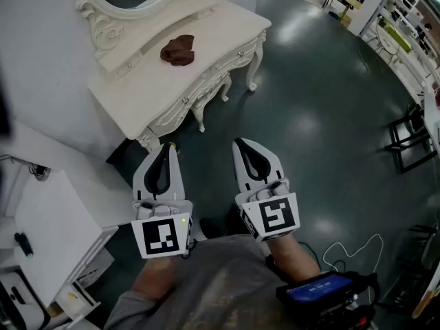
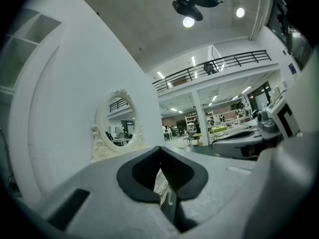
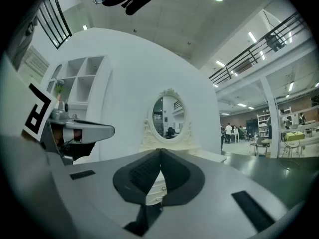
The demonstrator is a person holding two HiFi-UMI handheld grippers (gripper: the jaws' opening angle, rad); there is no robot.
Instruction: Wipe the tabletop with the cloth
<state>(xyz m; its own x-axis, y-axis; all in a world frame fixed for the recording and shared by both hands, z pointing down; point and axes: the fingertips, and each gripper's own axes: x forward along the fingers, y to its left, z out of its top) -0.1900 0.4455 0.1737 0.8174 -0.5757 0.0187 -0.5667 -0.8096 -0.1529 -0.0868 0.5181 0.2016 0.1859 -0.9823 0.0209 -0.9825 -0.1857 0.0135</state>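
1. Both tools are clenched shut and hold nothing. The left tool (image 1: 165, 150) and the right tool (image 1: 242, 146) hang side by side close to the person's body, over the dark floor (image 1: 309, 115).
2. The brown cloth (image 1: 178, 50) lies crumpled on the white bench (image 1: 227, 29), just in front of the raised ledge under the oval mirror (image 1: 103, 19). It is well apart from both tools, so wiping has not begun.
3. Likely trouble: shut jaws brought onto the cloth would only shove it along, so one tool must release first.
4. The cloth is bunched, so a pinch may catch a single fold and trail the rest without wiping much.
5. The cloth sits close to the ledge, so a broad stroke could knock a tool against it or the mirror frame.
6. A white cable (image 1: 350, 249) loops on the floor near the person and could snag a step forward.
7. Neither gripper view shows the cloth; there the jaws cover the bench top. The mirror's upper part is cut off in the head view, and any dirt on the bench is too faint to tell.
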